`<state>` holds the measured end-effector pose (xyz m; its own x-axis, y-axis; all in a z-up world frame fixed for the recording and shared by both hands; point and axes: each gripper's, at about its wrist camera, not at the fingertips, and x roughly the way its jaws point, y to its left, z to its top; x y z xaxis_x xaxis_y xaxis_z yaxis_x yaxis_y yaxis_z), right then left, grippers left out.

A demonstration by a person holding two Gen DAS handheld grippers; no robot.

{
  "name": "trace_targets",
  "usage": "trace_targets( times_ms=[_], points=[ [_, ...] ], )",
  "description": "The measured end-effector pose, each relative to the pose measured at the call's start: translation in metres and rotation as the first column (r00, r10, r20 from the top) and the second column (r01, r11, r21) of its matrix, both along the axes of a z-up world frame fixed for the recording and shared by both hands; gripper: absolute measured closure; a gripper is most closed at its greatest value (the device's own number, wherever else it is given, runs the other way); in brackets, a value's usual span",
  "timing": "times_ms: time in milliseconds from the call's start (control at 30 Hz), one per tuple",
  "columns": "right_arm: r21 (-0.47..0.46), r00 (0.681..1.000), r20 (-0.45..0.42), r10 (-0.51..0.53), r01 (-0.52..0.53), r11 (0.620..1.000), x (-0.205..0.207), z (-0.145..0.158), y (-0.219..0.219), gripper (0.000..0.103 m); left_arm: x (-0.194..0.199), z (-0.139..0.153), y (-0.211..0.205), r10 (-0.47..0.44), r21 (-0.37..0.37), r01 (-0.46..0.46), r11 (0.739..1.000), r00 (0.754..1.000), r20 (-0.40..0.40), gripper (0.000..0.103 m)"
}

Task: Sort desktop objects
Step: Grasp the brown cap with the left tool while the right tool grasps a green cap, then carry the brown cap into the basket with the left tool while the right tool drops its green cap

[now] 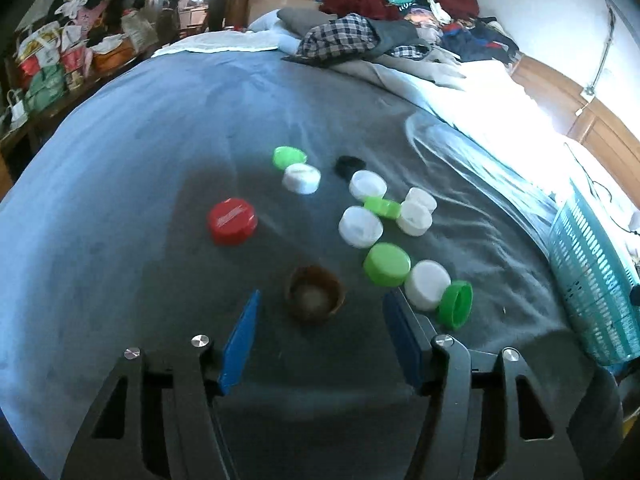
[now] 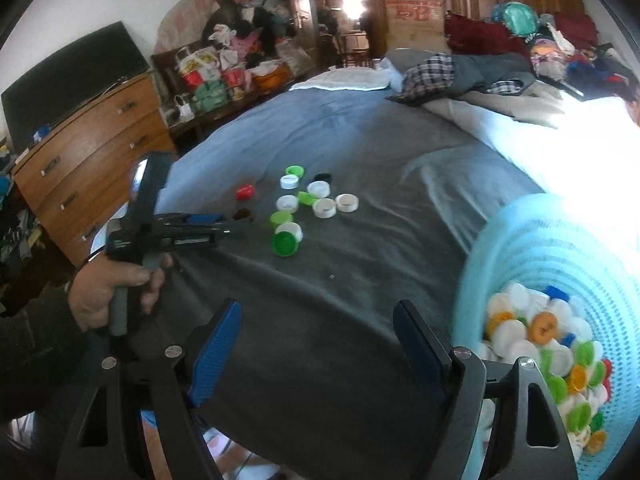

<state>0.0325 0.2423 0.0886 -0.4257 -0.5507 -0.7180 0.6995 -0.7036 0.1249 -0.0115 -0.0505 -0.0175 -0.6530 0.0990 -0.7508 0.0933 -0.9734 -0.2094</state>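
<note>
While left gripper [image 1: 320,312] jaws flank brown cap [image 1: 315,298], unpressed; right gripper [image 2: 318,336] jaws wide, empty

Bed [image 1: 160,128]: matt grey cloth, creased. Caps [image 1: 360,226]: smooth plastic (red cap [image 1: 232,221] glossy). My pads [image 1: 240,344]: ribbed blue plastic. Basket [image 2: 540,240]: woven turquoise plastic. Dresser [image 2: 92,148]: varnished wood.

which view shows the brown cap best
The left wrist view: the brown cap lies open side up, close ahead of the left gripper's fingers. In the right wrist view it is only a small dark spot.
</note>
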Motion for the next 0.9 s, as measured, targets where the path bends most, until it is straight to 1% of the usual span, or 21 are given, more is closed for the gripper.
trace_targets(
  times_ms=[33, 67, 100, 133, 167, 267, 400, 500, 600, 700, 733, 767, 833, 900],
  points=[
    [0.001, 1.000, 0.001, 0.008, -0.008, 1.000, -0.001, -0.002, -0.004, 0.027, -0.002, -0.002, 0.000, 0.000, -0.006, 0.000, 1.000, 1.000, 0.009, 0.055],
    [0.001, 1.000, 0.000, 0.015, -0.015, 1.000, -0.002, -0.004, -0.010, 0.032, 0.000, -0.002, -0.002, 0.015, -0.013, -0.015, 1.000, 1.000, 0.015, 0.070],
    [0.000, 1.000, 0.002, 0.021, -0.021, 1.000, -0.004, -0.006, -0.016, 0.035, 0.002, -0.001, -0.006, 0.032, -0.006, -0.032, 0.999, 0.999, 0.010, 0.079],
    [-0.007, 1.000, 0.006, 0.030, -0.030, 1.000, -0.007, -0.008, -0.023, 0.041, 0.007, 0.001, -0.010, 0.042, 0.023, -0.042, 0.999, 0.999, 0.000, 0.078],
    [-0.012, 0.999, 0.009, 0.038, -0.038, 0.999, -0.009, -0.011, -0.030, 0.045, 0.011, 0.001, -0.012, 0.055, 0.033, -0.055, 0.998, 0.998, -0.010, 0.078],
    [-0.030, 0.998, 0.027, 0.056, -0.055, 0.998, -0.021, -0.023, -0.051, 0.046, 0.015, 0.000, -0.014, 0.062, 0.027, -0.062, 0.998, 0.998, -0.014, 0.078],
    [-0.021, 0.996, 0.071, 0.051, -0.049, 0.999, -0.046, -0.049, -0.084, 0.046, 0.013, -0.002, -0.014, 0.060, 0.038, -0.059, 0.998, 0.998, -0.018, 0.078],
    [0.005, 0.995, 0.081, 0.056, -0.057, 0.998, -0.059, -0.065, -0.106, 0.046, 0.013, -0.002, -0.019, 0.061, 0.062, -0.059, 0.996, 0.998, -0.019, 0.078],
    [0.037, 0.996, 0.077, 0.053, -0.056, 0.998, -0.069, -0.077, -0.121, 0.046, 0.012, -0.002, -0.021, 0.060, 0.071, -0.059, 0.996, 0.998, -0.017, 0.078],
    [0.077, 0.994, 0.101, 0.035, -0.043, 0.996, -0.081, -0.093, -0.129, 0.047, 0.012, -0.002, -0.021, 0.061, 0.071, -0.060, 0.996, 0.998, -0.015, 0.078],
    [0.081, 0.994, 0.108, 0.023, -0.032, 0.996, -0.084, -0.097, -0.129, 0.056, 0.012, -0.002, -0.020, 0.062, 0.066, -0.061, 0.996, 0.998, -0.014, 0.078],
    [0.081, 0.994, 0.107, 0.011, -0.020, 0.997, -0.085, -0.098, -0.127, 0.072, 0.013, -0.001, -0.020, 0.062, 0.061, -0.061, 0.996, 0.998, -0.014, 0.078],
    [0.054, 0.993, 0.115, 0.004, -0.011, 0.998, -0.085, -0.092, -0.118, 0.071, 0.015, 0.001, -0.019, 0.072, 0.044, -0.071, 0.997, 0.997, -0.014, 0.078],
    [0.044, 0.996, 0.085, 0.008, -0.012, 0.999, -0.078, -0.077, -0.110, 0.071, 0.018, 0.006, -0.019, 0.083, 0.028, -0.083, 0.996, 0.996, -0.022, 0.078]
  ],
)
